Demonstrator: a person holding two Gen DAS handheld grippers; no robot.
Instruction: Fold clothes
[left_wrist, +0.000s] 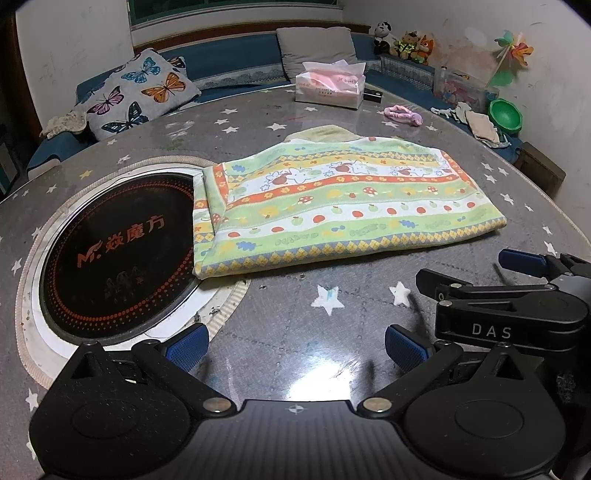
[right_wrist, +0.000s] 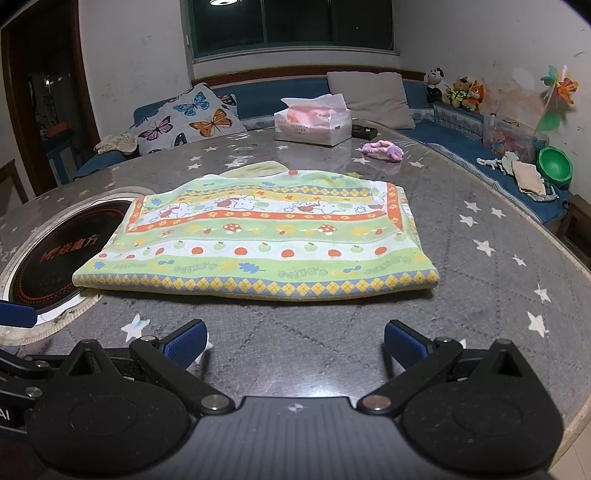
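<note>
Tissue box (right_wrist: 313, 123) holds tissues; folded garment (right_wrist: 258, 236) lies near open grippers.

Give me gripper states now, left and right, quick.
Left gripper: open, holding nothing, short of the folded patterned garment.
Right gripper: open, holding nothing, near the garment's front edge.
</note>
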